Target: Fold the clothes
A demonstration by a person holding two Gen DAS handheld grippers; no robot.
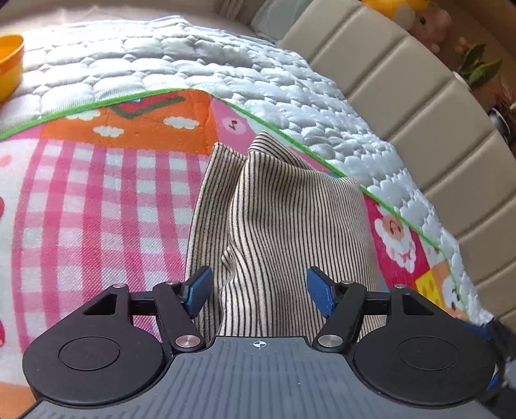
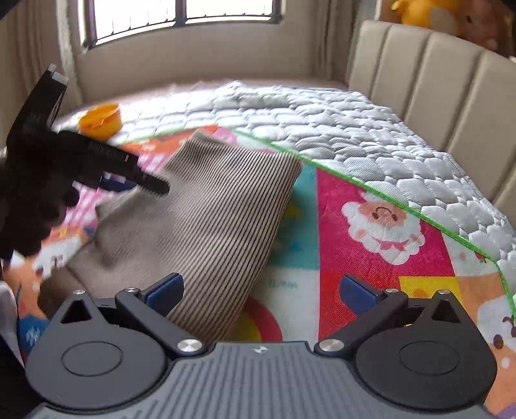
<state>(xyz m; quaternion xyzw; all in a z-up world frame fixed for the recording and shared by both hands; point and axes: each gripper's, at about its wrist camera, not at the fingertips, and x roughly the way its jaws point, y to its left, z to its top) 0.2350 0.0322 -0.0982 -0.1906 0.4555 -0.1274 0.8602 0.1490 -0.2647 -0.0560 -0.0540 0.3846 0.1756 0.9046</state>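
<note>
A beige garment with thin dark stripes point(image 1: 283, 219) lies bunched on a colourful play mat point(image 1: 96, 199) on the bed. My left gripper point(image 1: 259, 290) is open, its blue pads either side of a raised fold of the cloth, not clamped. In the right wrist view the same garment point(image 2: 206, 225) lies left of centre. My right gripper point(image 2: 261, 295) is open and empty; its left pad sits over the garment's near edge. The left gripper's black body point(image 2: 48, 161) shows blurred at the left, above the garment.
An orange bowl point(image 2: 101, 121) sits on the white quilted cover point(image 2: 338, 129) at the far left. A beige padded headboard point(image 2: 435, 87) runs along the right, with plush toys point(image 2: 451, 16) above it. A window point(image 2: 180, 16) is behind.
</note>
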